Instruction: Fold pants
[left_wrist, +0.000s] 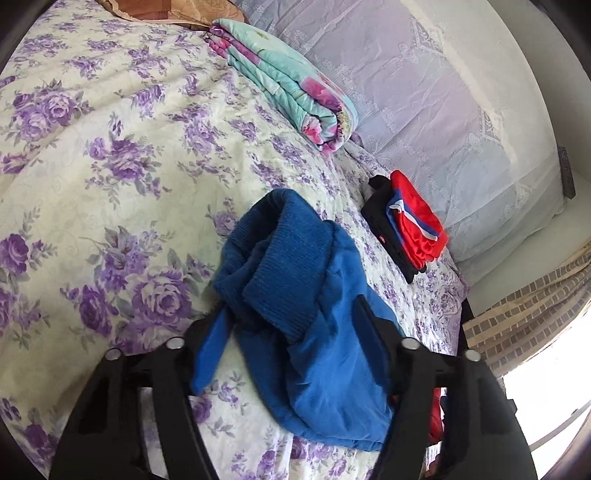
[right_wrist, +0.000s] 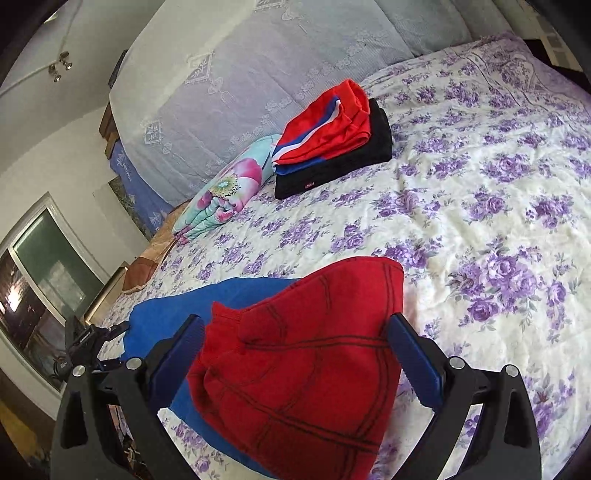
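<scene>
The pants are blue and red. In the left wrist view the blue part (left_wrist: 295, 295) with its ribbed cuff lies bunched on the bed between my left gripper's (left_wrist: 284, 325) spread fingers; the jaws look open around the cloth. In the right wrist view the red part (right_wrist: 303, 354) with dark seam lines lies between my right gripper's (right_wrist: 295, 325) blue-padded fingers (right_wrist: 413, 354), spread wide and not pinching. The blue part (right_wrist: 221, 306) lies under it to the left. The left gripper (right_wrist: 92, 339) shows there at the left edge.
The bed has a white sheet with purple flowers (left_wrist: 110, 184). A folded stack of red and black clothes (right_wrist: 332, 140) lies near the headboard, also in the left wrist view (left_wrist: 406, 221). A rolled turquoise floral blanket (left_wrist: 288, 81) lies beside it. A lace-covered headboard (right_wrist: 240, 74) stands behind.
</scene>
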